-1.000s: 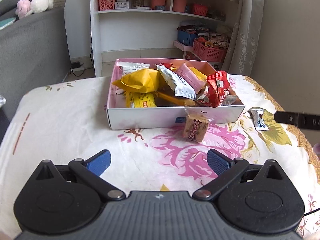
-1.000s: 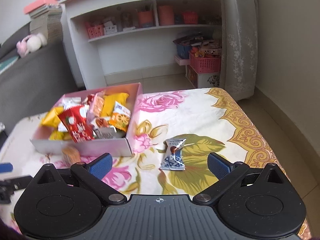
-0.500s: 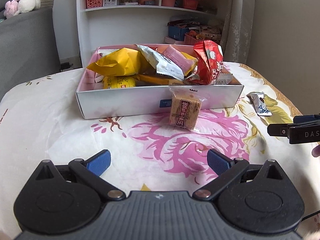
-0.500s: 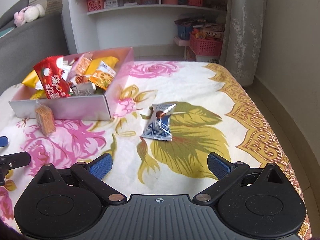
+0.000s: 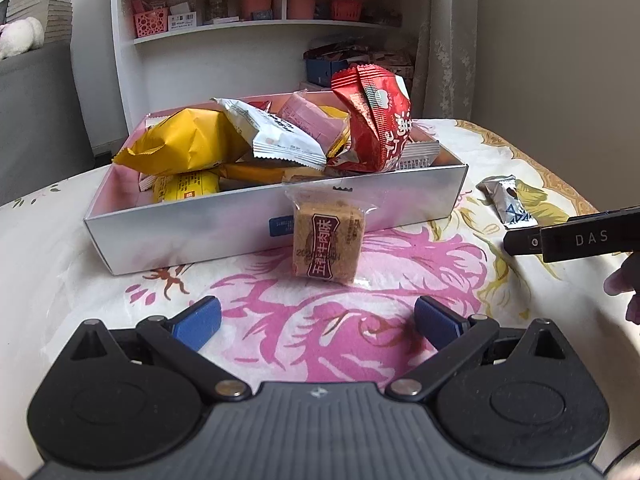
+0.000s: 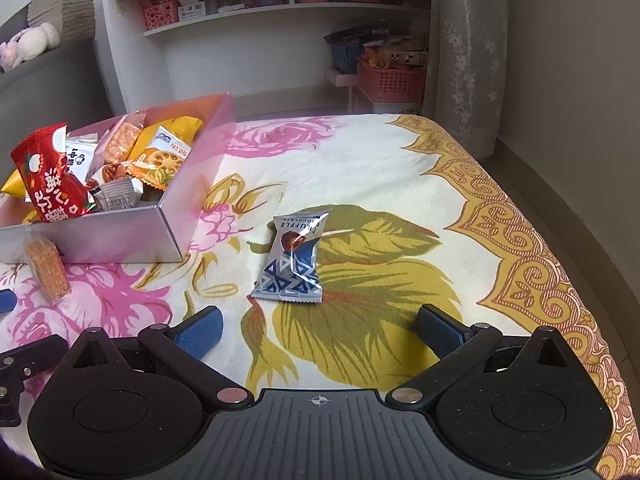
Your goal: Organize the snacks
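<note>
A pink and white box (image 5: pixel 224 232) (image 6: pixel 120 236) holds several snack packets, among them a red one (image 5: pixel 374 120) (image 6: pixel 52 180). A brown wrapped snack (image 5: pixel 328 246) (image 6: pixel 46 266) leans upright against the box's front wall. My left gripper (image 5: pixel 318 322) stands open just short of it, nothing between its blue pads. A silver and blue chocolate packet (image 6: pixel 292 260) (image 5: pixel 508 202) lies flat on the cloth to the right of the box. Low over the cloth, my right gripper (image 6: pixel 320 330) is open right in front of that packet.
The floral cloth (image 6: pixel 360 152) covers a table whose right edge (image 6: pixel 576 280) drops to the floor. A white shelf unit (image 5: pixel 256 28) and pink baskets (image 6: pixel 394 80) stand behind. The right gripper's black finger (image 5: pixel 576 238) reaches into the left wrist view, with a person's fingertips (image 5: pixel 624 284) beside it.
Both grippers have come lower and closer: the left toward the brown snack at the box front, the right toward the chocolate packet. Both stay open.
</note>
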`<state>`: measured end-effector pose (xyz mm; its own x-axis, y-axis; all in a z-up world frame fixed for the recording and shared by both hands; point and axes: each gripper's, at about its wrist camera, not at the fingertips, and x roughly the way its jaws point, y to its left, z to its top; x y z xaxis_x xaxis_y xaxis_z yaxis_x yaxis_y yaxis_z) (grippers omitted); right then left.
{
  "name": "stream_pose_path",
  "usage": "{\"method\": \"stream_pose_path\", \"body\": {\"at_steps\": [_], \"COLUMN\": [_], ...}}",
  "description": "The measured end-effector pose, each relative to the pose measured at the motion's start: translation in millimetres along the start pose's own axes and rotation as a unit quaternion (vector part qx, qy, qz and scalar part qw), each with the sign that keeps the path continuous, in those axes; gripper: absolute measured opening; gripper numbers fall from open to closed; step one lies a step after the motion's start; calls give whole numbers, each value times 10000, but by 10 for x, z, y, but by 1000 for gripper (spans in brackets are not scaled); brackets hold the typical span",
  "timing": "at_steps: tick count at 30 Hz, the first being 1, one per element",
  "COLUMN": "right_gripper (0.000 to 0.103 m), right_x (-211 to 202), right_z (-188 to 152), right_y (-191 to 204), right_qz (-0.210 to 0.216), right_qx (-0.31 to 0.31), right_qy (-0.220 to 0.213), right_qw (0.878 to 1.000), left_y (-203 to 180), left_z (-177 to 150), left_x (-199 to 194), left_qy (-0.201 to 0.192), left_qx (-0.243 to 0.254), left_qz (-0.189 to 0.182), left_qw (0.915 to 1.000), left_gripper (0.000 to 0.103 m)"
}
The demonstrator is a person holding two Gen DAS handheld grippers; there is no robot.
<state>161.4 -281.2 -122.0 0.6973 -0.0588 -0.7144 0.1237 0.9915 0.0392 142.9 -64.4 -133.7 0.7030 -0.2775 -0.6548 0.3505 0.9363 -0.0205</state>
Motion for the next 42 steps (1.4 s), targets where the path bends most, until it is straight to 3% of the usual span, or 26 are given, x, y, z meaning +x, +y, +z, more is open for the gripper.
{"method": "stream_pose_path", "body": {"at_steps": [6,11,21,27,38,42], "right_gripper": [103,103,97,79,27,24], "right_x": [93,142,178,160,113,88], "right_z": [70,115,181,211,240,253], "right_y": [35,51,99,148,144,145], "right_qz": [-164,-246,-289,-243,-129,-56], "right_qx": [161,244,282,243,223,236], "right_qy": [-111,-148,-187,-244,-270,-245], "right_qw": [9997,9993,9990,9991,9993,9994], "left_y": [-8,31,116,140,183,184], "left_z": [70,128,171,182,200,208], "left_x": [71,98,92,67,35,26], "left_qy": [-202,-298,-279,-225,-96,-28], "left_qx": [9,-139,-333,-353,-536,-550], "left_qz": [-78,-156,-282,-313,-381,-370], "left_qw": [9998,9993,9987,9986,9978,9978], "left_gripper": [87,63,43,35,32,32]}}
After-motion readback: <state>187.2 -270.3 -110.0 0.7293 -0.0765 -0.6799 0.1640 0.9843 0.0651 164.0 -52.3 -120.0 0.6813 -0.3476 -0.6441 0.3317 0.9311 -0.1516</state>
